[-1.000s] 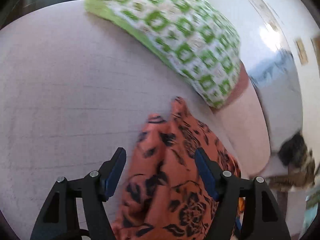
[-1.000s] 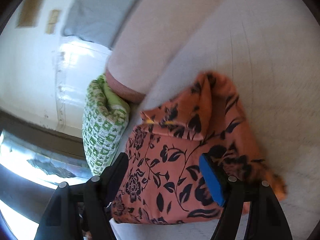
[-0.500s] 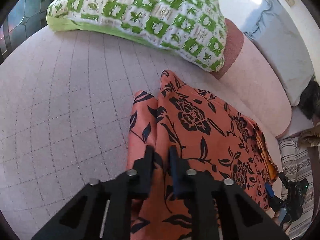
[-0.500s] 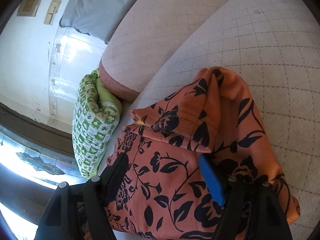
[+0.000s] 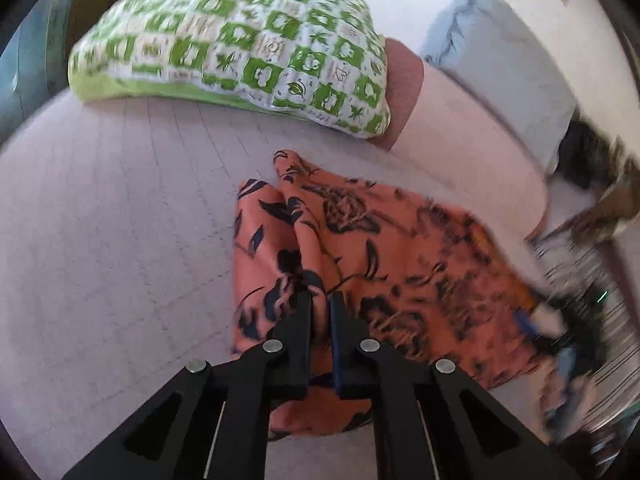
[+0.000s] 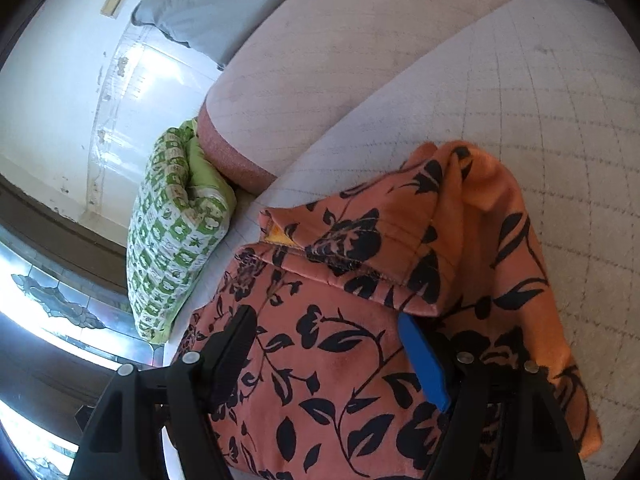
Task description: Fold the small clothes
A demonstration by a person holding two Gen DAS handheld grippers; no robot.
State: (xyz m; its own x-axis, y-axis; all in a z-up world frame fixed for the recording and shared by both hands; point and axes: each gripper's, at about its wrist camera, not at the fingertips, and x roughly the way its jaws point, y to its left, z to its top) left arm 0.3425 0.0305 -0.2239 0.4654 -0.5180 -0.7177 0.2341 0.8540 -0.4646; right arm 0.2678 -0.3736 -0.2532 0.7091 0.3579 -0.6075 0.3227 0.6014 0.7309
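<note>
An orange garment with black flowers [image 5: 400,248] lies crumpled on a pale quilted bed [image 5: 100,240]. My left gripper [image 5: 320,305] is at its near left part, its jaws closing tight on a raised fold of the cloth, which is pinched between the pads. In the right wrist view the same garment [image 6: 480,220] fills the lower middle, with one flap folded over. My right gripper [image 6: 324,316] stands wide open over it. The cloth lies between its fingers without being pressed. Its blue pad [image 6: 424,360] sits just under the flap's edge.
A green and white patterned pillow [image 5: 248,40] lies at the far end of the bed, also the pillow [image 6: 176,240] at left. A pink bolster [image 5: 460,140] and a grey-blue pillow [image 5: 500,52] run along the far side. Striped cloth [image 5: 592,280] lies at the right.
My left gripper's jaws went from wide apart to pinched on a fold of the orange garment, and the hand rolled. My right gripper stayed wide open over the cloth.
</note>
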